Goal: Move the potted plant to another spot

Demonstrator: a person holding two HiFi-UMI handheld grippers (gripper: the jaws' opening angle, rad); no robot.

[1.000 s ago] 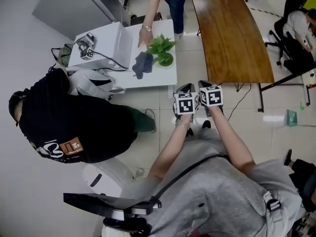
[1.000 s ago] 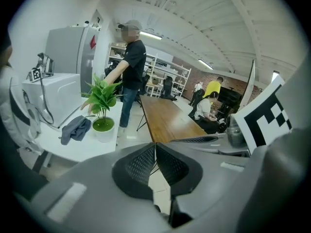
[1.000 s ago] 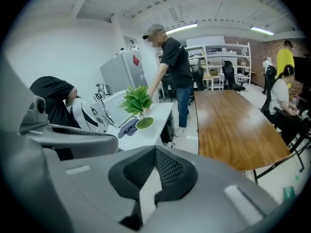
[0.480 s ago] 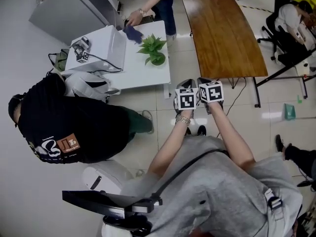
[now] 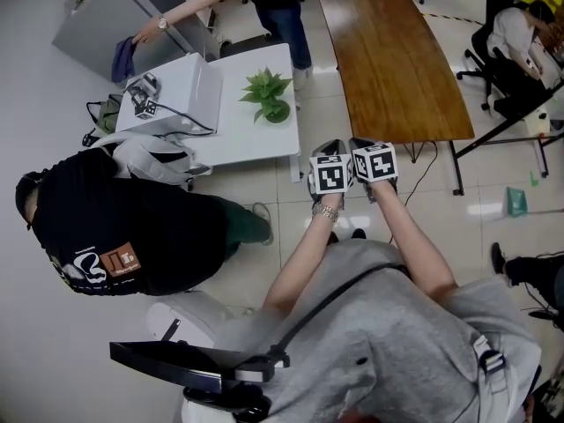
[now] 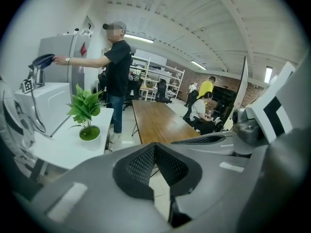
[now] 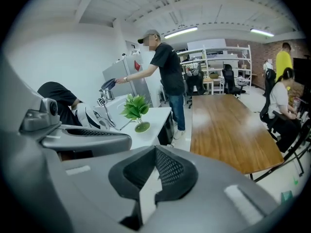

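Note:
The potted plant (image 5: 269,98), green leaves in a small round white pot, stands on the low white table (image 5: 256,144) near its far right side. It also shows in the left gripper view (image 6: 87,114) and the right gripper view (image 7: 137,111). Side by side over the tiled floor, off the table's near right corner, are my left gripper (image 5: 330,153) and right gripper (image 5: 363,148). Both are well short of the plant. The left gripper's (image 6: 155,145) jaws meet with nothing between them. So do those of the right gripper (image 7: 155,150).
A white box (image 5: 172,91) with a cable and a marker cube takes up the table's left part. A person in black (image 5: 115,227) crouches at the table's near left. Another person stands behind it, holding a dark cloth (image 5: 123,57) at a grey cabinet (image 5: 106,11). A long wooden table (image 5: 392,60) lies to the right.
The standing person lifted the dark cloth from beside the plant and carried it left to the grey cabinet. Both grippers edged toward the table. The plant stayed put.

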